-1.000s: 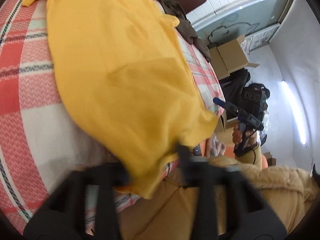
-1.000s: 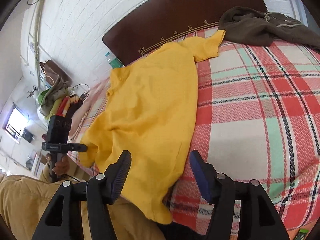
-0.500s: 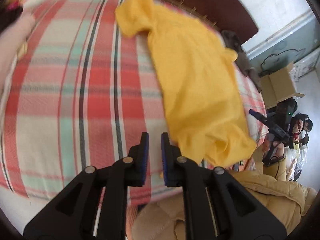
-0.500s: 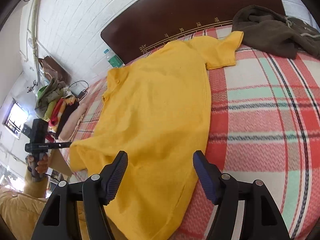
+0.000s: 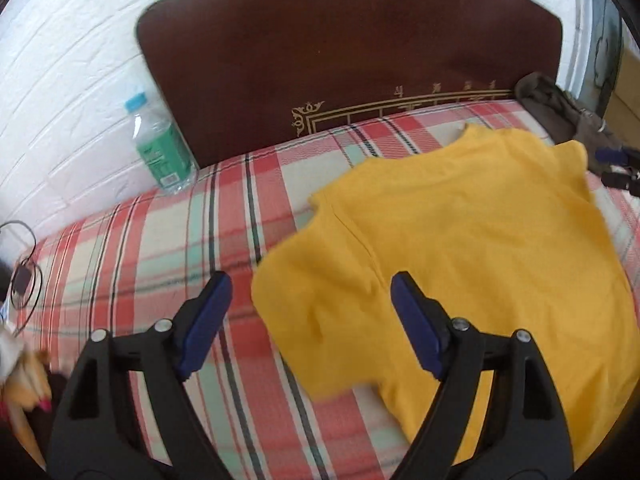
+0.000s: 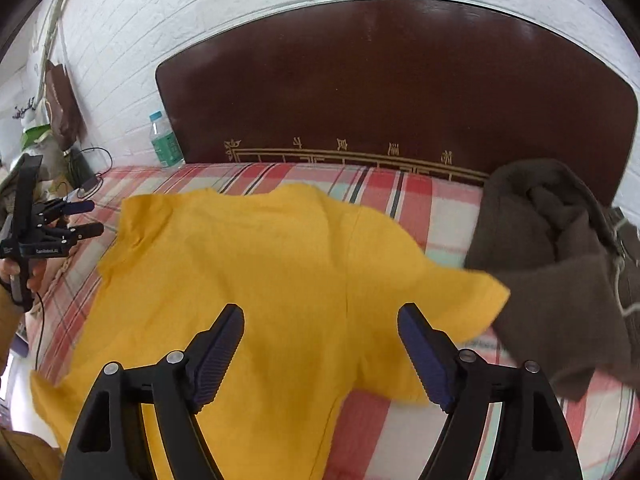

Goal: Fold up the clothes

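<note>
A yellow t-shirt (image 5: 460, 232) lies spread flat on the red plaid bed (image 5: 160, 240), collar toward the headboard. My left gripper (image 5: 312, 320) is open and empty, just above the shirt's left sleeve. In the right wrist view the shirt (image 6: 248, 272) fills the middle, and my right gripper (image 6: 320, 344) is open and empty above its right shoulder and sleeve. The left gripper also shows there at the far left (image 6: 76, 220), and the right gripper's tips show at the far right of the left wrist view (image 5: 616, 168).
A dark brown garment (image 6: 560, 264) lies bunched at the shirt's right, also seen in the left wrist view (image 5: 560, 108). A dark wooden headboard (image 6: 380, 92) stands behind. A water bottle (image 5: 160, 148) stands by the wall at the left. Cables (image 5: 24, 280) lie at the bed's left edge.
Both grippers have swung from the shirt's hem end up to its shoulder end, facing the headboard. The left gripper, shut half a second ago, is now open. The shirt lies flatter.
</note>
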{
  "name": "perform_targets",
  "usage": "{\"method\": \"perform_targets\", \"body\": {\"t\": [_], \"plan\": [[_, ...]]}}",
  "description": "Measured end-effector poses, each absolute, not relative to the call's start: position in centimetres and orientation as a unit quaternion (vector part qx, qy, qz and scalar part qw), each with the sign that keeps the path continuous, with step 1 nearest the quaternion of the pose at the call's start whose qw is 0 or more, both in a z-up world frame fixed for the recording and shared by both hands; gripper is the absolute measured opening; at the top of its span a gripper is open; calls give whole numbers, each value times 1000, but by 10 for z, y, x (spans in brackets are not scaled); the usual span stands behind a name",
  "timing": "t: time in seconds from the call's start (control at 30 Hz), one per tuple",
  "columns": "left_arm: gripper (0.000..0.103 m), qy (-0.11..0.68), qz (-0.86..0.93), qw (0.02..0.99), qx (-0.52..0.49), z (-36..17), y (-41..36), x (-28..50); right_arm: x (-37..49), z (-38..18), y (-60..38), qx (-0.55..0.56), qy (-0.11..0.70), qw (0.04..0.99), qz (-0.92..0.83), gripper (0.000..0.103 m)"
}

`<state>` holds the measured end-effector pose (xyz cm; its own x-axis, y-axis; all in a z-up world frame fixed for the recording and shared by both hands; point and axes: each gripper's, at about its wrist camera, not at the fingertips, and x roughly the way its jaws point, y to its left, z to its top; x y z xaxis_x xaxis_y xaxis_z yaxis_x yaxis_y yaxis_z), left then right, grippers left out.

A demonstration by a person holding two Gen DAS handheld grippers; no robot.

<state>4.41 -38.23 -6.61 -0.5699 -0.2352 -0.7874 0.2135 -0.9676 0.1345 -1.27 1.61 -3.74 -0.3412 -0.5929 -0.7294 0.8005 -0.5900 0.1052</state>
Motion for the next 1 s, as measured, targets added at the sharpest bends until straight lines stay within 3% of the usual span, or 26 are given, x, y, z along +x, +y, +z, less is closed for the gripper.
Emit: {"method": "perform_targets", "body": {"t": [0.23,0.27,0.33,0.37,0.4,0.47,0.53,0.57,0.63,0.87,0.93,1.0], "plan": [[81,27,-860,42,508,-98,-390,0,-88,-65,-49,392,185,419,-798,82],[74,37,-859,34,510,-100,-391,0,-97,-73,-57,402,190,418,-793,82],[48,58,-855,15,515,-106,-392,1,-111,-85,-67,417,193,423,-782,82],[28,63,-851,11,520,-109,-393,1,-115,-90,-70,422,192,428,-776,82],[16,62,-848,13,526,-111,-393,0,-117,-95,-73,425,199,429,-772,80],[13,56,-847,20,529,-113,-393,-1,-114,-98,-75,418,211,439,-767,68],[11,56,-852,28,519,-108,-395,-3,-118,-90,-72,409,202,433,-777,20],[10,59,-856,34,513,-103,-396,-4,-120,-86,-70,404,198,430,-783,9],[10,62,-867,38,493,-88,-398,-7,-124,-78,-67,395,189,423,-793,4],[10,43,-894,77,439,-46,-401,-31,-137,-49,-56,363,156,398,-828,4],[10,41,-887,104,447,-57,-403,-44,-144,-53,-53,369,142,381,-836,4],[18,45,-875,132,464,-75,-405,-56,-155,-68,-51,389,123,355,-841,7]]}}
